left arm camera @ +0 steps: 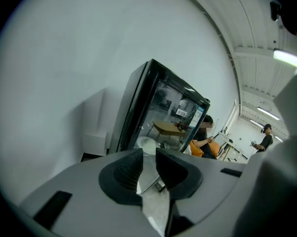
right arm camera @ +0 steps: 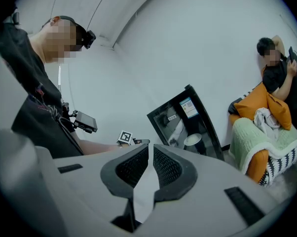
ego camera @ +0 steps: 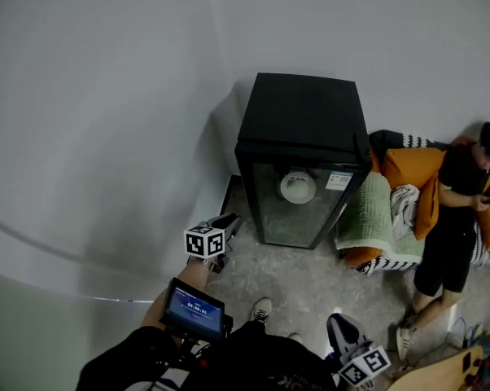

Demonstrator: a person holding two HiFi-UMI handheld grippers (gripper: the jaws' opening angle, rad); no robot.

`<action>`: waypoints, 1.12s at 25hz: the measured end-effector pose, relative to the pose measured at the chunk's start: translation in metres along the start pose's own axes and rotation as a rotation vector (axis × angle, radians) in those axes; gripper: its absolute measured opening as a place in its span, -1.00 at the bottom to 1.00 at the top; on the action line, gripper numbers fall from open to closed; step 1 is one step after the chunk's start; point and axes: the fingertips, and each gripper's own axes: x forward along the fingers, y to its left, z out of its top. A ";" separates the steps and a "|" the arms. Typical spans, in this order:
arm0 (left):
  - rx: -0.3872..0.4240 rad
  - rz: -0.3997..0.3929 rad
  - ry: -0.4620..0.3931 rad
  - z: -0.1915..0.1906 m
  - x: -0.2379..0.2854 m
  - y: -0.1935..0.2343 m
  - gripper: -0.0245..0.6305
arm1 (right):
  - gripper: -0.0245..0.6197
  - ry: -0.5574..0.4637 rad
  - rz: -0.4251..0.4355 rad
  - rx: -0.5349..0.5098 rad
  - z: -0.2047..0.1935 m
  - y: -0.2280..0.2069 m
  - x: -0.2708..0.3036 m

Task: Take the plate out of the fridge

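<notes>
A white plate (ego camera: 298, 186) sits inside the small black fridge (ego camera: 300, 116); the fridge's glass door is closed.

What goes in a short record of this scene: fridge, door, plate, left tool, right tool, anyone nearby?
fridge: black, against the wall
door: glass, closed
plate: white, inside, visible through the door
left tool: jaws apart, empty, short of the fridge
right tool: jaws together, empty
person: seated on cushions beside fridge
</notes>
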 end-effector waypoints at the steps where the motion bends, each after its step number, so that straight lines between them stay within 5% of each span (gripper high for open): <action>1: 0.000 -0.001 0.005 0.004 0.007 0.005 -0.71 | -0.88 -0.005 -0.013 0.004 0.001 -0.001 0.002; 17: 0.212 -0.033 0.083 0.049 0.084 0.052 -0.45 | -0.88 0.008 -0.142 0.021 -0.010 -0.002 0.027; 28: 0.456 -0.165 0.163 0.054 0.101 0.039 -0.46 | -0.88 0.010 -0.181 0.051 -0.014 0.001 0.040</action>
